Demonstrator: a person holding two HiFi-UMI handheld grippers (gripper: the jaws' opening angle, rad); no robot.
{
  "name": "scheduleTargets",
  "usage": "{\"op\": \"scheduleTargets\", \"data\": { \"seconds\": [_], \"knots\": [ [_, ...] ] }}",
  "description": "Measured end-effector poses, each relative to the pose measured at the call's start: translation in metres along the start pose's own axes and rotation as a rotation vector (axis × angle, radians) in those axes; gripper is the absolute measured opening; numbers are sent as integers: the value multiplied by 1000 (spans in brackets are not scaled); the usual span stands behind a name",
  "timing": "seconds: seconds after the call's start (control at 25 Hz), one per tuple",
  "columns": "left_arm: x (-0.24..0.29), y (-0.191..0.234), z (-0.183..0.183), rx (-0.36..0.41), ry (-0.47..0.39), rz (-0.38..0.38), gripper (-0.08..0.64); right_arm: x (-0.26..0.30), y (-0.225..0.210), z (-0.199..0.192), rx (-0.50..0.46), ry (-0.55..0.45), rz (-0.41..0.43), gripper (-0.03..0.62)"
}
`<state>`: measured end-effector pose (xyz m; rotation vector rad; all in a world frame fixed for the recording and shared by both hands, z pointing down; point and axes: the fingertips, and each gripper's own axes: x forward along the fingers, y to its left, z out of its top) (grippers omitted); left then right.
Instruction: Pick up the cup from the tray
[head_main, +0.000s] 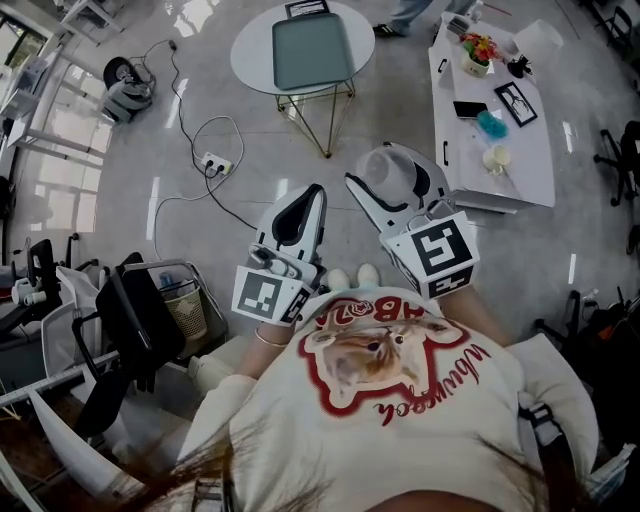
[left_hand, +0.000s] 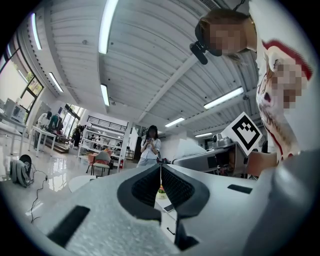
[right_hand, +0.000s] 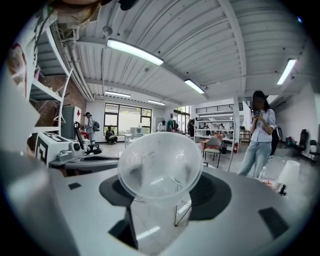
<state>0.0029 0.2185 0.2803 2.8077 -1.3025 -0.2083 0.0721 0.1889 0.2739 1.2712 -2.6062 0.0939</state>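
A clear plastic cup (head_main: 391, 170) is clamped between the jaws of my right gripper (head_main: 392, 186), held in the air in front of the person's chest. In the right gripper view the cup (right_hand: 160, 167) lies on its side with its mouth facing the camera, and the right gripper (right_hand: 160, 186) is shut on it. A bare grey-green tray (head_main: 312, 50) lies on a round white table (head_main: 250, 50) farther ahead. My left gripper (head_main: 314, 192) hangs beside the right one; its jaws (left_hand: 161, 172) meet at the tips with nothing between them.
A long white table (head_main: 520, 170) on the right carries flowers, a phone and a framed picture. A power strip with cables (head_main: 215, 161) lies on the floor. A black chair (head_main: 135, 325) and a wire bin (head_main: 186, 310) stand on the left. A person (right_hand: 260, 135) stands beyond.
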Motion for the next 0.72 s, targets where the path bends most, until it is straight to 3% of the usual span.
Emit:
{"op": "scheduleTargets", "data": {
  "seconds": [0.72],
  "knots": [
    [-6,5,0,-3,5,5,15,7,6,5,6,-17,20,291]
  ]
}}
